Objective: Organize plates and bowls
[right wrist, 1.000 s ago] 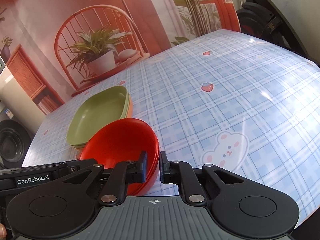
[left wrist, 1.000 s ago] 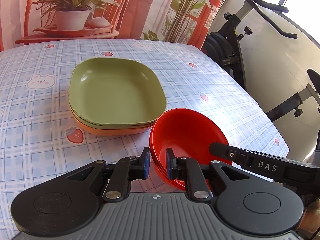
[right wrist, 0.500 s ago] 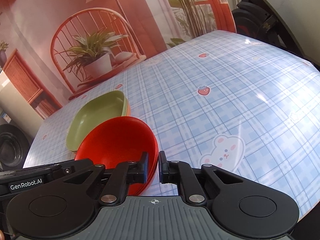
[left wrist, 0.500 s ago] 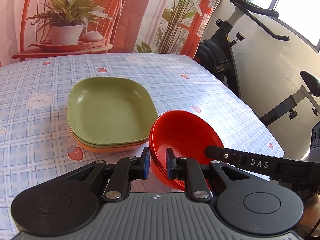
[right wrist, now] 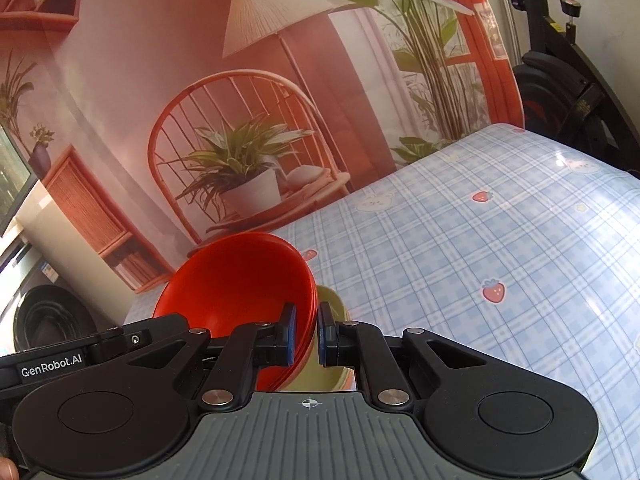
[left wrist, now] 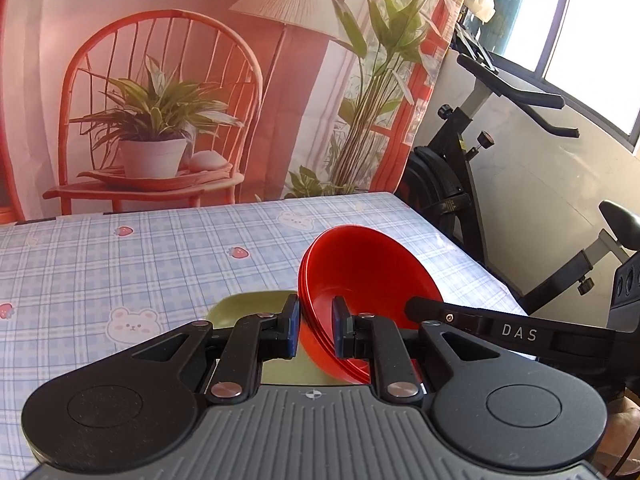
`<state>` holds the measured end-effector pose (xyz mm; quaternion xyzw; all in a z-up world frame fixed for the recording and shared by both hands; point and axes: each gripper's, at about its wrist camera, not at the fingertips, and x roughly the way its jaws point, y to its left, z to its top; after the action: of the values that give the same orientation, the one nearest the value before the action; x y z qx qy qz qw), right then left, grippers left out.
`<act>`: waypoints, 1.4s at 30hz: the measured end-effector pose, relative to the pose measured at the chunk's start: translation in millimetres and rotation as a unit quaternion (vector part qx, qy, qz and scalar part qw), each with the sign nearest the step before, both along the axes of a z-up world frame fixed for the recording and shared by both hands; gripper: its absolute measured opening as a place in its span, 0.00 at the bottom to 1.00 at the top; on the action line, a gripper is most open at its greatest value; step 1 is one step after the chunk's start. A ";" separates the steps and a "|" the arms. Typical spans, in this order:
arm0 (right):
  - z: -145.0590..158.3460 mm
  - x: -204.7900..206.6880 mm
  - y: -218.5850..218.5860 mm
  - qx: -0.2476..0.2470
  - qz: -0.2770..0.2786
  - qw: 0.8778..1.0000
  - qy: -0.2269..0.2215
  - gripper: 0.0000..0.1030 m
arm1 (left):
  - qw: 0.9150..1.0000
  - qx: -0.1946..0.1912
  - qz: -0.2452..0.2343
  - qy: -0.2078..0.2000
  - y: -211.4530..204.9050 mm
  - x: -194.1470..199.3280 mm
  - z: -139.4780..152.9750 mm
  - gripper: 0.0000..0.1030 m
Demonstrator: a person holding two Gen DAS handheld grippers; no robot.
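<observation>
- so compared with 1 s ago, the red bowls (left wrist: 360, 276) have come up and over the plates (left wrist: 244, 306). Back then they sat beside the plate stack, near the table edge; now only a sliver of green plate peeks out from under them in both wrist views.
- my read: the carry is mostly done and what's left is lowering the bowls onto the plates and letting go. Can't tell if they're touching the plates yet.
- left gripper (left wrist: 315, 326) is pinching the bowls' rim on its side, 1 pad inside, 1 outside.
- right gripper (right wrist: 307, 336) is doing the same on the opposite rim, pressed tight on the wall.
- the bowls: glossy red, round, deep. The rim shows layered edges, so it looks like 2 or more nested, though I can't count them for sure. They're tilted, mouth facing away from the left camera.
- plates are green on top; anything under that is hidden now. They sit on the checked tablecloth (right wrist: 500, 240), directly below the bowls.
</observation>
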<state>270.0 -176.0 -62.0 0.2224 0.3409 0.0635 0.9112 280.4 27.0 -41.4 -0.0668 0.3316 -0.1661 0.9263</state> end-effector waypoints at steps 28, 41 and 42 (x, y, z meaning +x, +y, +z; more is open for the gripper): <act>-69.4 49.0 31.9 0.003 -0.007 0.996 0.086 0.09 | 0.996 0.019 -0.004 0.084 29.9 49.7 -69.9 0.17; -82.4 37.9 39.2 -0.023 0.007 0.996 0.089 0.09 | 0.995 0.039 -0.005 0.095 27.5 41.0 -83.6 0.17; -81.9 38.0 39.0 -0.023 0.007 0.996 0.089 0.09 | 0.995 0.038 -0.005 0.096 27.4 40.7 -83.2 0.17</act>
<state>308.0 -137.0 -144.0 0.2038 0.4239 0.0422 0.8815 321.1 54.4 -124.6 -0.0453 0.4250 -0.1504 0.8915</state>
